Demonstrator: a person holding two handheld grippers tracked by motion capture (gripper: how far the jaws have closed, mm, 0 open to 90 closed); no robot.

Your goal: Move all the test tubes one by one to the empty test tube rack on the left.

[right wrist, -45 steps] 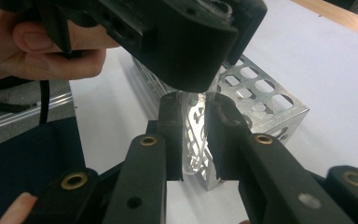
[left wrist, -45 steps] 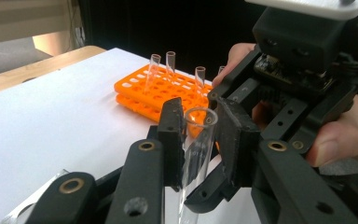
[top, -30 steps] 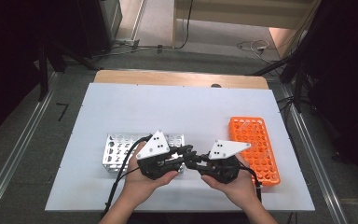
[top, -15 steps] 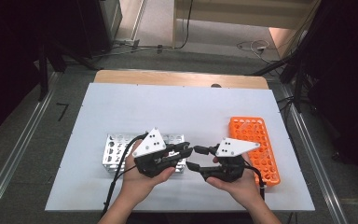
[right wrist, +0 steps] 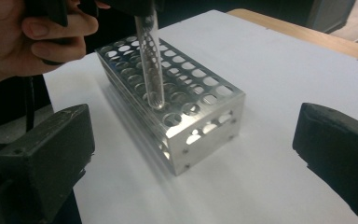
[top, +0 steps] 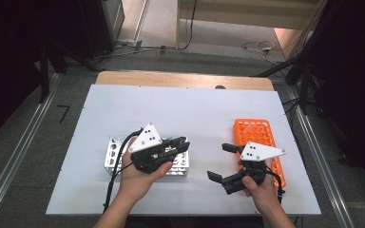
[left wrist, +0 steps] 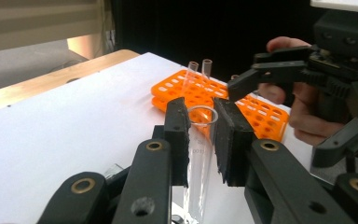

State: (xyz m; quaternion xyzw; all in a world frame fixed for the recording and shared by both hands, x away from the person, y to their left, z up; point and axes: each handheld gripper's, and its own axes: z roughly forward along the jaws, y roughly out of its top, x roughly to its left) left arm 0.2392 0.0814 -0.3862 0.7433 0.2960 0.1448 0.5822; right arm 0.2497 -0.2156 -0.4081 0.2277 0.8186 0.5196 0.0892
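Observation:
My left gripper [top: 183, 142] [left wrist: 200, 114] is shut on a clear glass test tube [left wrist: 199, 154], held upright just below its rim. In the right gripper view the tube [right wrist: 149, 56] hangs over the silver metal rack [right wrist: 200, 100] [top: 116, 154], its round bottom just above the holes. My right gripper [top: 220, 161] [right wrist: 191, 154] stands open and holds nothing, between the metal rack and the orange rack [top: 256, 135] [left wrist: 261, 109]. Its pads [right wrist: 46, 149] are far apart. Two more tubes [left wrist: 192, 70] stand in the orange rack's far end.
The white table top [top: 185, 109] has free room behind both racks. A wooden strip [top: 180, 80] runs along its far edge. Cables trail from both grippers toward the front edge.
The right gripper has drawn away from the left one, to the right and toward the front edge, with its jaws now wide open. The left gripper stays over the metal rack with the tube.

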